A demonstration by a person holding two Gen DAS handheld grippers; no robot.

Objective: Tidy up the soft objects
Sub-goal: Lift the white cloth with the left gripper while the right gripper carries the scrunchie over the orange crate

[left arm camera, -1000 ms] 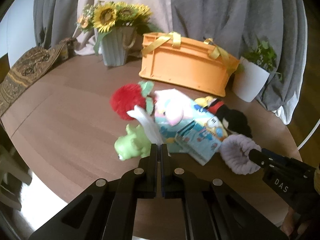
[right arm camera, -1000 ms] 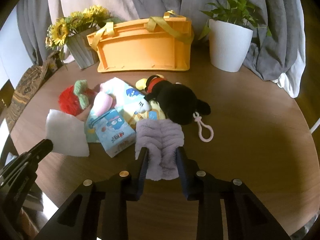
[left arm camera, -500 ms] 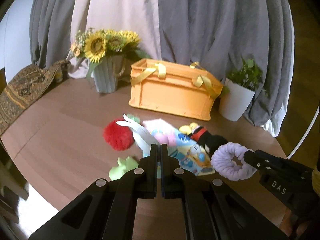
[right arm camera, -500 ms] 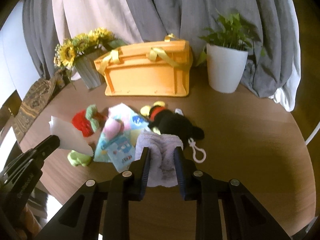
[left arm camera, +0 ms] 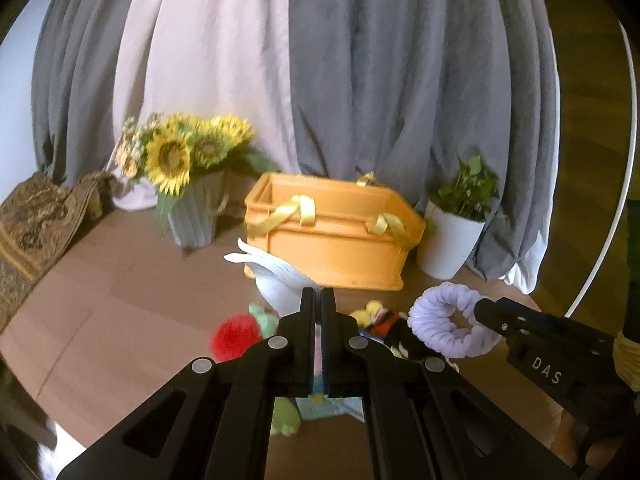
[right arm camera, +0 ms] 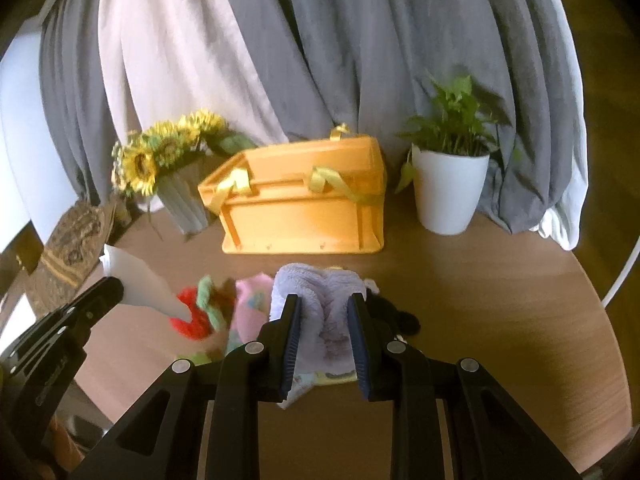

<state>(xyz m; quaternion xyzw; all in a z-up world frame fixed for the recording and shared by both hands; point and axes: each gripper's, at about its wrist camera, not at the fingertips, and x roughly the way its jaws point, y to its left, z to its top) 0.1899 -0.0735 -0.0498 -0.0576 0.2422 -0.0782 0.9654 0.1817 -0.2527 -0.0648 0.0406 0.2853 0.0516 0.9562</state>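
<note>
Soft items aloft, orange plastic crate (left arm camera: 336,236) lies far ahead of both my grippers.
Left gripper (left arm camera: 318,300) pinches white folded cloth (left arm camera: 276,276); right gripper (right arm camera: 323,310) clamps lilac fluffy band (right arm camera: 320,304), nearer crate.

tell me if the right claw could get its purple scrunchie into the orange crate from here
Probably yes: the right claw is shut on the purple scrunchie, held above the toy pile, and the orange crate stands straight ahead, open-topped, with nothing between; only its yellow ribbon handles drape the rim.
</note>
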